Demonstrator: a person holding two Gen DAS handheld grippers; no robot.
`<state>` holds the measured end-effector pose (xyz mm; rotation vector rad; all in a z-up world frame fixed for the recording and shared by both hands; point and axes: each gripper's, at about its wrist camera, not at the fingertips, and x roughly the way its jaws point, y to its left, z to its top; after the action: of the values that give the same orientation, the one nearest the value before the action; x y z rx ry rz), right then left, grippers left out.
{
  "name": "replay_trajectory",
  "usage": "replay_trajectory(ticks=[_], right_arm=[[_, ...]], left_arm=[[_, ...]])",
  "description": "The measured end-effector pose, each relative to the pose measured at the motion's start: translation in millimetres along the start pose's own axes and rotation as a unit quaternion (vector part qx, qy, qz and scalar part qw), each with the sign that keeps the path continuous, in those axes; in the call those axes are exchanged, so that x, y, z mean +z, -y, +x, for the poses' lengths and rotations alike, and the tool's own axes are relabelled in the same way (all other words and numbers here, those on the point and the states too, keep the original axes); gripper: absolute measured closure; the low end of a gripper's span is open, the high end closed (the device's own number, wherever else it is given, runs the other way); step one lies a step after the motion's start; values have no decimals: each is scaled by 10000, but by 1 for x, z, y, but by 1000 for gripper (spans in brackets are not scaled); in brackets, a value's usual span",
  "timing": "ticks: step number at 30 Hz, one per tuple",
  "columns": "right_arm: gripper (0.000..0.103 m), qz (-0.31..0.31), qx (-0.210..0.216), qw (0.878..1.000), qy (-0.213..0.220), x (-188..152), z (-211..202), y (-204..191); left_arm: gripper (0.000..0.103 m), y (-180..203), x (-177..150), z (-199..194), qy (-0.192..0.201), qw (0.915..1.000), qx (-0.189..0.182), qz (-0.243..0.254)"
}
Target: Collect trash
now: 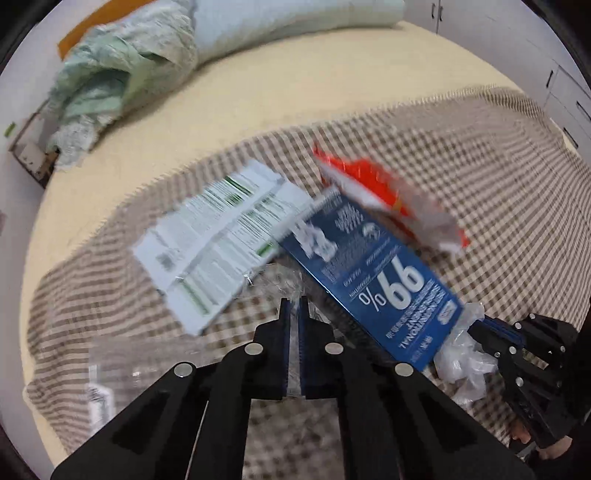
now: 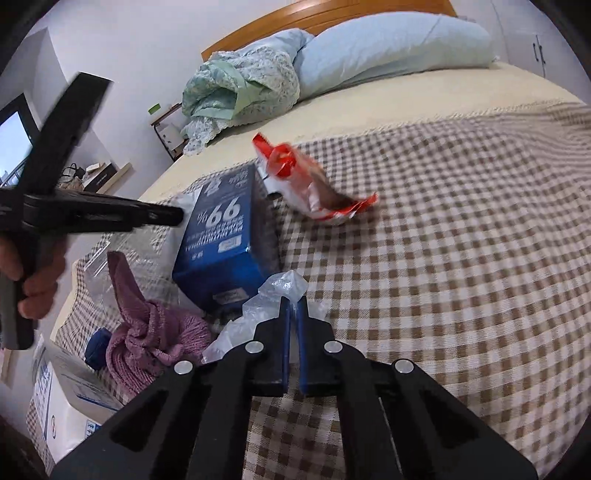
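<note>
On the bed, as catalogued from my 2 wrist cameras:

Surface: brown-and-white checked blanket [image 2: 461, 236] spread over a cream bedcover [image 1: 229, 110]; the blanket reaches the near edge of the bed.
Head of bed: long pale blue pillow [image 2: 388, 48] against a wooden headboard [image 2: 295, 18], with a bunched green floral quilt [image 2: 240, 88] touching its left end.
Room: white wall behind; a small bedside shelf [image 2: 168, 133] beside the mattress; cupboard doors [image 1: 569, 96] on the far right.
Trash, blue: blue box [image 2: 225, 236] printed with a large "99%", lying on the blanket.
Trash, red: red-and-white wrapper [image 2: 314, 184], crumpled, just beyond the box.
Trash, paper: white printed packet [image 1: 221, 240] with green bars, touching the box's left side.
Trash, clear: crumpled clear plastic [image 2: 273, 295], at the box's near end.
Other items: knotted mauve knit cloth [image 2: 155, 328] near the box; white carton [image 2: 70, 387] at the bed's lower-left edge.
My left gripper [image 1: 294, 310]: low over the blanket, jaws drawn narrow on a clear plastic film [image 1: 291, 284]; blur hides how firm the pinch is.
My right gripper [image 2: 292, 306]: pointed toward the headboard, jaws nearly together, pinching the crumpled clear plastic.
My left hand [image 2: 33, 280]: wrapped around its gripper's black handle, held left of the box.
</note>
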<state>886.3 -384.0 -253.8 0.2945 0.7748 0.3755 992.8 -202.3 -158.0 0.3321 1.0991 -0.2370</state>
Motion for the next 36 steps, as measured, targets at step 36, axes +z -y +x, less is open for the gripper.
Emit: replay_trajectory(ticks=[36], right_arm=[[100, -402, -1257, 9897, 554, -142, -456, -95]], left_arm=[[103, 123, -308, -438, 1978, 9541, -2210, -408]])
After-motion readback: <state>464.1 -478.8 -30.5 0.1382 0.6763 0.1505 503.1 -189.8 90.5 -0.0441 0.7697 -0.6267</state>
